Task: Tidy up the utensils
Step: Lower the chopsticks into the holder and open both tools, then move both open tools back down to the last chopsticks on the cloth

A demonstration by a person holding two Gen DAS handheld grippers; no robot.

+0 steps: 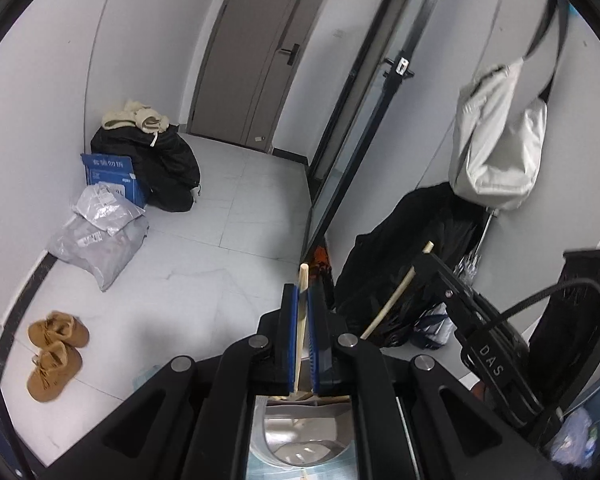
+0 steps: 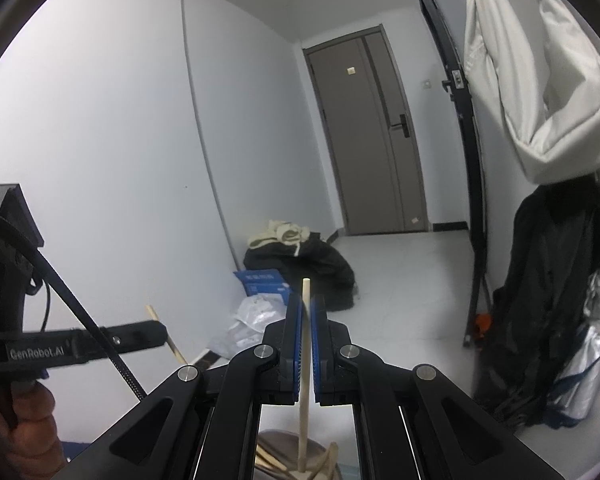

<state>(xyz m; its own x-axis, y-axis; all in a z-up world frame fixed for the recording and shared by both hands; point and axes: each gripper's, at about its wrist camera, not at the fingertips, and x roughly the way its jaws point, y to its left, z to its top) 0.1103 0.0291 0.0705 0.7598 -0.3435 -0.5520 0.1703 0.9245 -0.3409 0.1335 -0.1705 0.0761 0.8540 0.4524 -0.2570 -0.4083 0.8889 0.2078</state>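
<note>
In the left wrist view my left gripper [image 1: 302,292] is shut on a pale wooden chopstick [image 1: 301,328], whose tip pokes out past the blue pads. Under the jaws shows a shiny metal cup [image 1: 272,428]. To the right, my right gripper [image 1: 428,258] grips a second chopstick [image 1: 392,300], slanted. In the right wrist view the right gripper [image 2: 307,298] is shut on that upright chopstick [image 2: 305,360], its lower end in a holder [image 2: 274,438] with several wooden sticks. The left gripper [image 2: 160,330] reaches in from the left, its chopstick [image 2: 174,346] crossing it.
A hand [image 2: 24,420] holds the left gripper's handle. On the tiled floor lie tan shoes [image 1: 56,352], grey parcels [image 1: 100,240], a blue box [image 1: 112,176] and a black coat heap [image 1: 160,168]. A white bag [image 1: 496,140] and dark coat [image 1: 412,264] hang at right.
</note>
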